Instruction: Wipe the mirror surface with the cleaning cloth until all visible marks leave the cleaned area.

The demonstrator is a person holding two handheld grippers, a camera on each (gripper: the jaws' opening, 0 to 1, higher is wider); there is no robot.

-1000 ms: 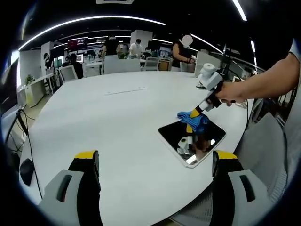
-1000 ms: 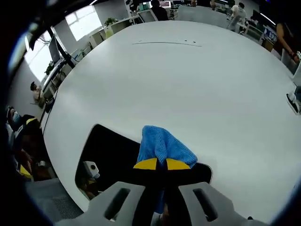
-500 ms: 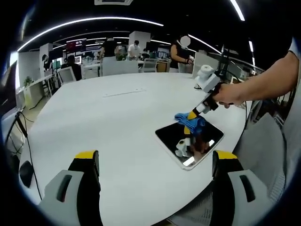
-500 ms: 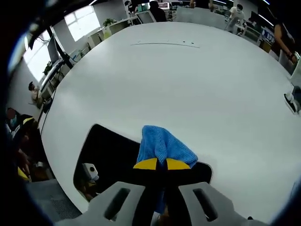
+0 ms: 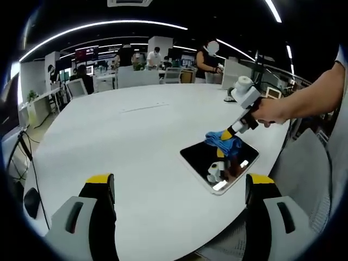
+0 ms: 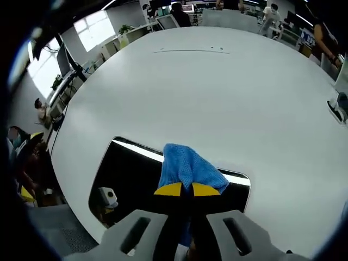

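A dark rectangular mirror (image 5: 219, 165) (image 6: 130, 176) lies flat on the white table (image 5: 125, 147) near its right edge. A blue cleaning cloth (image 5: 225, 142) (image 6: 188, 168) is pressed onto the mirror's far part, with my right gripper (image 6: 181, 190) (image 5: 226, 134) shut on it. A person's hand holds that gripper in the left gripper view. The mirror reflects ceiling lights and the gripper. My left gripper (image 5: 176, 187) is open and hangs back over the table's near edge, well short of the mirror, with nothing between its jaws.
The round white table (image 6: 217, 92) stretches far ahead. A small dark object (image 6: 339, 106) sits at its right edge in the right gripper view. Chairs, desks and people stand beyond the table's far side. A grey chair (image 5: 304, 179) is beside the mirror's edge.
The right gripper has drawn the cloth a little across the mirror, so that more of the mirror's far edge and a reflected light strip now show. My left gripper stays open and still.
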